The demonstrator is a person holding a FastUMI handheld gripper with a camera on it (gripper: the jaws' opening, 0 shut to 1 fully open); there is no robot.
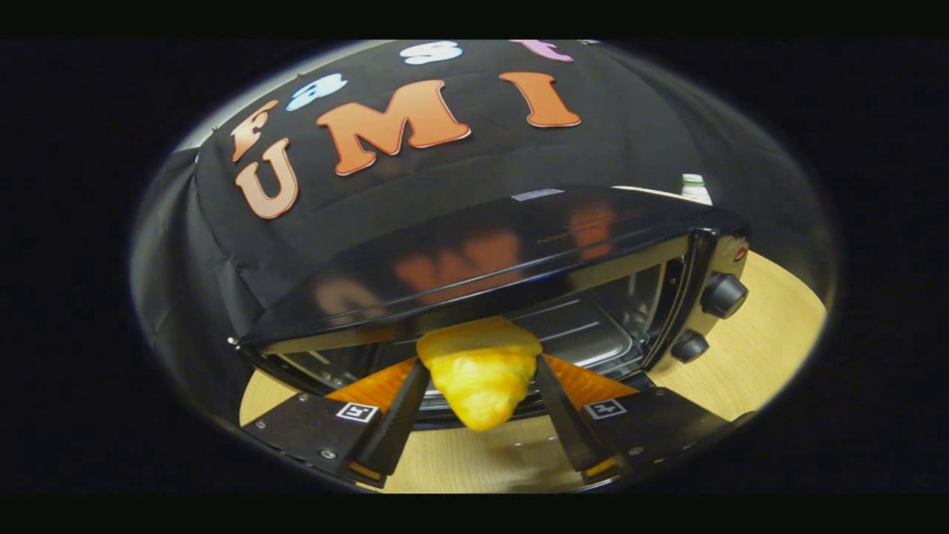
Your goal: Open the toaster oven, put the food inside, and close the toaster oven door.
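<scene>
I have the gripper point(482, 386) clamped from both sides on the golden, flaky croissant-shaped pastry point(480, 374), held at the mouth of the open glossy black toaster oven point(519, 252) on the light wooden table point(764, 348); it looks light, soft and crushable, so I judge a gentle grip across its thick middle best.

Golden-yellow croissant point(480, 374), glossy black toaster oven point(474, 259) with black knobs point(723, 295), pale wood table point(764, 334)
</scene>
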